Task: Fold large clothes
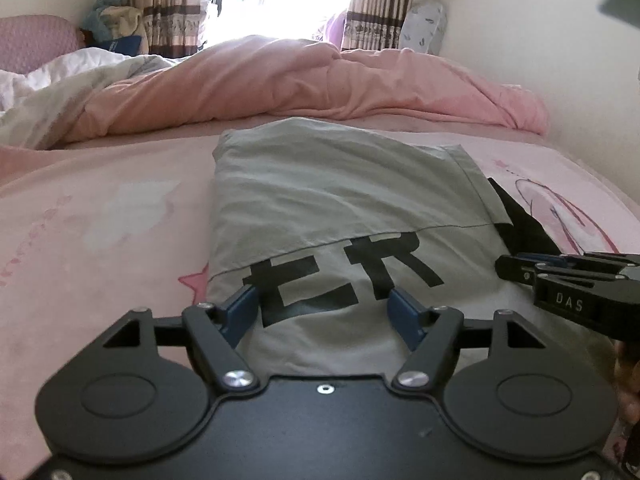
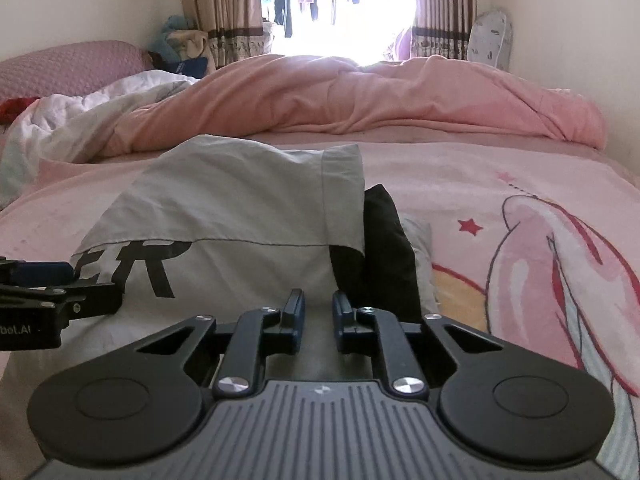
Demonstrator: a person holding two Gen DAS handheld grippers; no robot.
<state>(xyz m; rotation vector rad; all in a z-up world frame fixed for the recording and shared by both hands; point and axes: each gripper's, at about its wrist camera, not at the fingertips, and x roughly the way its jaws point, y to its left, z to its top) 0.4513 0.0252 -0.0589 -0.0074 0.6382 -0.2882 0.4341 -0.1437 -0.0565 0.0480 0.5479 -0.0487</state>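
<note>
A grey shirt (image 1: 340,200) with black letters "ER" lies partly folded on the pink bed; it also shows in the right wrist view (image 2: 240,208). A black part (image 2: 384,248) of the garment sticks out at its right side. My left gripper (image 1: 324,308) is open, its blue pads on either side of the shirt's near end. My right gripper (image 2: 317,312) hangs over the shirt's near right part with its jaws narrowly apart and nothing between them; it shows from the side in the left wrist view (image 1: 516,268).
A rumpled pink duvet (image 1: 300,84) lies across the far side of the bed. A white quilt (image 2: 80,116) and pink pillow (image 2: 72,64) sit far left. The pink printed sheet (image 2: 540,240) spreads right of the shirt. Curtains and a bright window stand behind.
</note>
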